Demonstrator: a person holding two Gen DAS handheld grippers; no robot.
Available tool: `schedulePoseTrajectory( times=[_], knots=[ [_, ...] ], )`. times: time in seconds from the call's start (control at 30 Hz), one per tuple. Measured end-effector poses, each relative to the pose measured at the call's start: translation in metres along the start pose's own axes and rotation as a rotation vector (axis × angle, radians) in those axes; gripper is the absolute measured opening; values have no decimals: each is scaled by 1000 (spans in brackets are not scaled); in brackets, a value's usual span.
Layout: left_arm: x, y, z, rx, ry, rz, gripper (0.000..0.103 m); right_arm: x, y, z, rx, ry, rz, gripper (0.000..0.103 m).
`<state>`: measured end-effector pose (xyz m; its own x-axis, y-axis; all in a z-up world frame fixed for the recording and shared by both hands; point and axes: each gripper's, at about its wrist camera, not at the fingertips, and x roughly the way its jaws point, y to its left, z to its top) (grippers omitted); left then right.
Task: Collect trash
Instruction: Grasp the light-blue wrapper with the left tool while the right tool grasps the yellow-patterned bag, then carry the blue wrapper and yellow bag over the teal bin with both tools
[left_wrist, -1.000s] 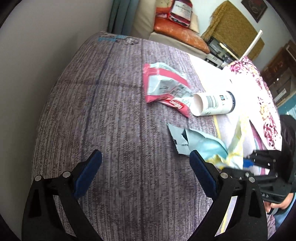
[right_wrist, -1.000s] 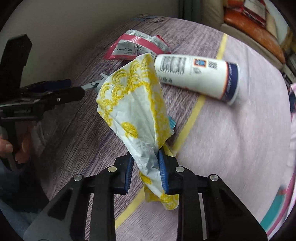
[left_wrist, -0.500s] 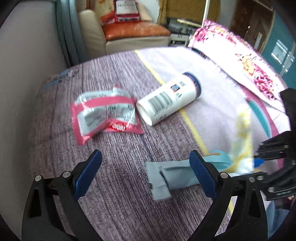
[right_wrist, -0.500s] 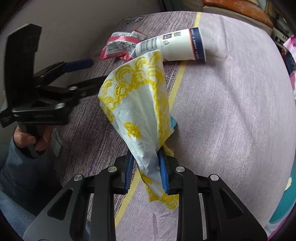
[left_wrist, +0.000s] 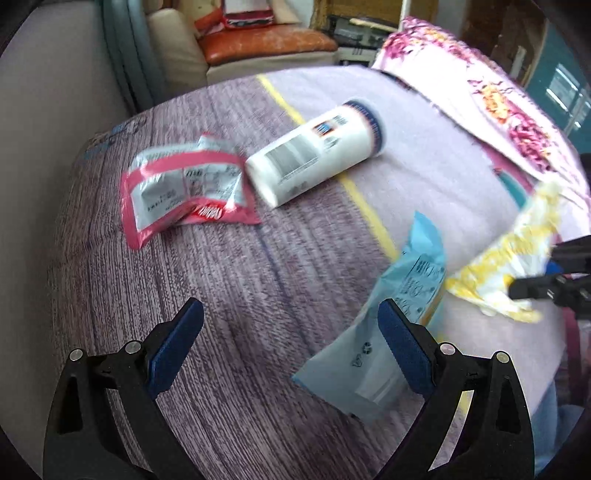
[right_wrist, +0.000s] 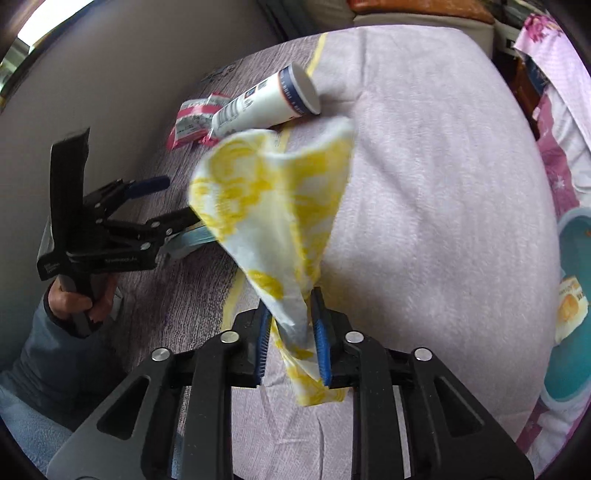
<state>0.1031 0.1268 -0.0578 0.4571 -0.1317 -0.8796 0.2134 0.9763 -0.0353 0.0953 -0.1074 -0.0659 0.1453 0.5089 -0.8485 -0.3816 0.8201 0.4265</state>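
Jaws of the right hand-held gripper have just been closing and are clamped on the yellow wrapper, now carried toward the right of the left view, so one piece is collected. The left hand-held gripper is held wide, empty, over the bed. Only the left view shows the blue packet plainly; can and red wrapper lie upper left.
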Motion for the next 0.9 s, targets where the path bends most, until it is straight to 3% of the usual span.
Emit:
schedulePoseTrajectory(
  times=[0.13,0.27,0.4,0.53,0.6,0.67,0.77,0.9],
  knots=[
    [-13,-18,2,70,-6,-84,95,-7,-14,-2,67,-32,4,17],
    [6,-36,6,158,39,-31,95,-16,-23,-8,121,-63,25,17],
    [29,-34,9,168,99,-7,95,-32,-37,-18,171,-87,23,17],
    [38,-37,13,178,105,10,93,-46,-52,-20,222,-113,11,17],
    [38,-40,13,176,111,-9,74,-47,-55,-21,235,-120,12,17],
    [40,-46,12,185,125,-3,46,-53,-59,-26,238,-119,14,17],
    [36,-55,10,172,128,4,30,-51,-66,-26,254,-114,7,17],
    [34,-58,8,100,136,-10,27,-43,-73,-22,268,-100,-39,22]
  ],
)
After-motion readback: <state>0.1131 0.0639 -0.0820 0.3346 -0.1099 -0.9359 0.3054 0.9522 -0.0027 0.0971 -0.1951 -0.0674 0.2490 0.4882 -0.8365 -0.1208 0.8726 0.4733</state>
